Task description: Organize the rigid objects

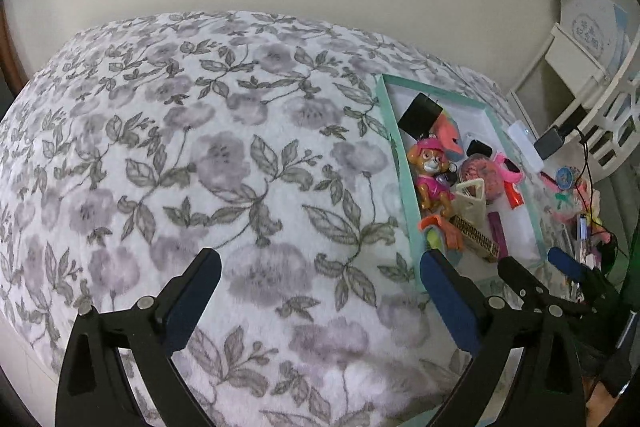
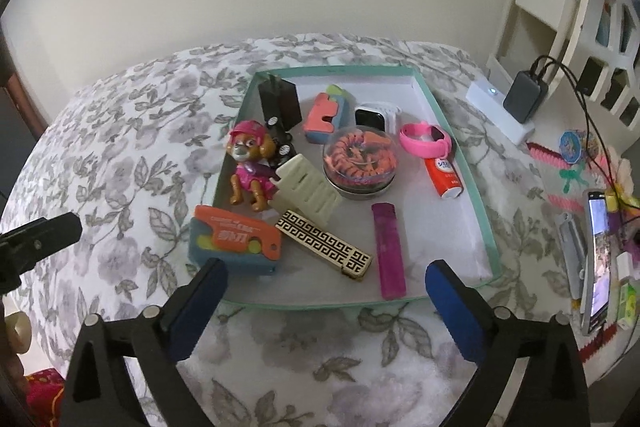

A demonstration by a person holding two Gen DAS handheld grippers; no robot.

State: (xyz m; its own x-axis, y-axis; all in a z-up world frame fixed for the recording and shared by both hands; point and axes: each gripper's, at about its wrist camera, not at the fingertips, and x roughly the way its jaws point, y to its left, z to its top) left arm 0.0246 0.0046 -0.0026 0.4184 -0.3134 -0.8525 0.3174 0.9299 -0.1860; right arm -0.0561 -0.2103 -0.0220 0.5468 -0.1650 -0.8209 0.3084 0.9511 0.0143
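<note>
While both grippers are hovering over the floral blanket (image 1: 224, 155), nothing is sitting between either pair of jaws. The left gripper (image 1: 320, 291) is spreading its jaws wide above bare blanket, with the teal-rimmed tray (image 1: 390, 131) off to its right. The right gripper (image 2: 326, 297) is likewise holding its jaws wide apart, empty, just at the near edge of the tray (image 2: 486, 223).

Inside the tray the rigid objects are lying loosely together: a pup toy figure (image 2: 250, 167) in pink at the left, a black box (image 2: 280, 99) behind it, a round clear-lidded case (image 2: 360, 163) in the middle, a pink watch (image 2: 424, 139) and a red tube (image 2: 446, 177) to the right, a purple lighter (image 2: 388, 251) and a gold-patterned bar (image 2: 326, 245) nearer the front. An orange-and-blue toy knife (image 2: 236, 243) is resting across the tray's near left corner. A phone (image 2: 598, 259) is lying outside the tray at the far right.
</note>
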